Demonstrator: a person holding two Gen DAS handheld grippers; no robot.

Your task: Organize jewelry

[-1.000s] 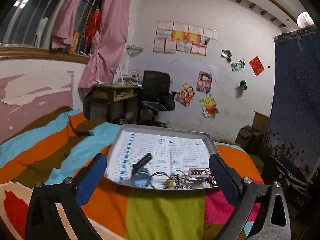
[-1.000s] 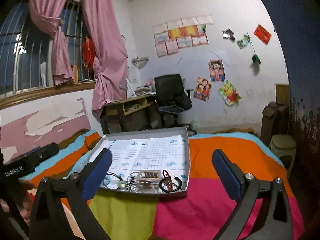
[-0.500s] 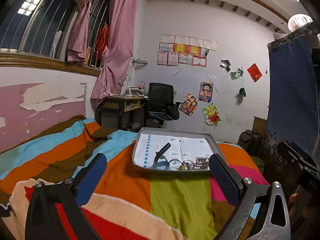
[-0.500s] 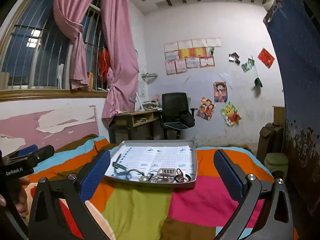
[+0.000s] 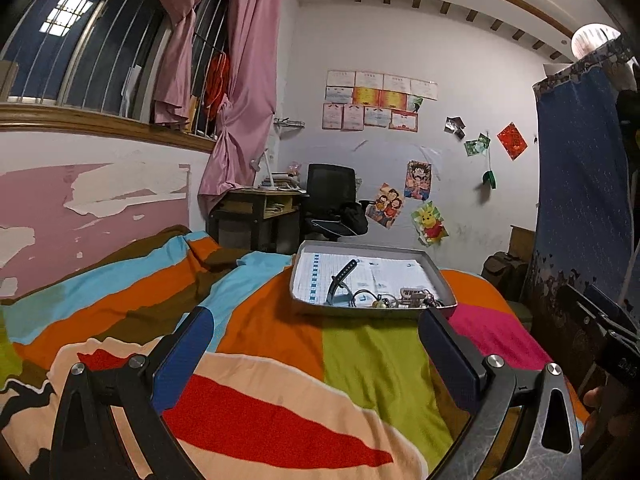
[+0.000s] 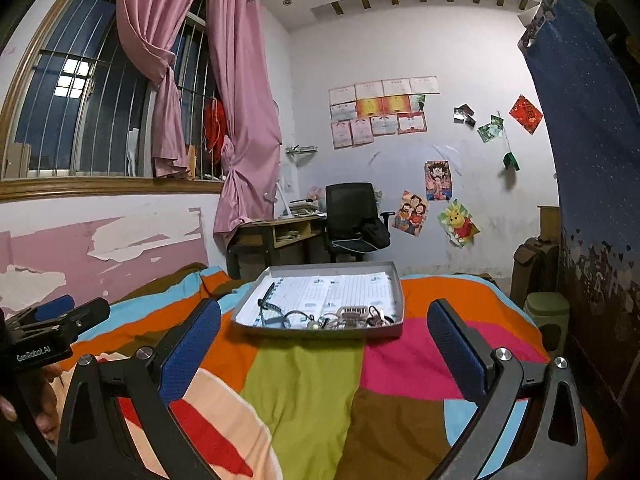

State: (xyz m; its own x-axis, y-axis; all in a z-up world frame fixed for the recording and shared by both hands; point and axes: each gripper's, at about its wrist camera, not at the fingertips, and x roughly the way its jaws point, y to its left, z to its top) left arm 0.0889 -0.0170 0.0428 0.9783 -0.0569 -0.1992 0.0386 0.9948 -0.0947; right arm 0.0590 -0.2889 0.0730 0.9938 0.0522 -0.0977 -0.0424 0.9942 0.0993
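Observation:
A shallow grey tray point(image 5: 316, 310) lined with printed paper lies on the striped bedspread point(image 5: 280, 360); it also shows in the right wrist view point(image 6: 396, 280). Along its near edge lie a dark watch band point(image 5: 340, 280), rings and a tangle of jewelry point(image 5: 400, 299), seen too in the right wrist view point(image 6: 344, 318). My left gripper point(image 5: 316, 348) is open and empty, well short of the tray. My right gripper point(image 6: 324, 344) is open and empty, also short of the tray.
A desk point(image 6: 280, 232) and black office chair point(image 6: 352, 216) stand beyond the bed. A barred window with pink curtains point(image 6: 240, 140) is at left. A blue hanging cloth point(image 6: 592, 160) and a green bin point(image 6: 546, 316) are at right.
Both grippers have pulled back and up from the tray, which now looks smaller and farther away. The jewelry lies as before.

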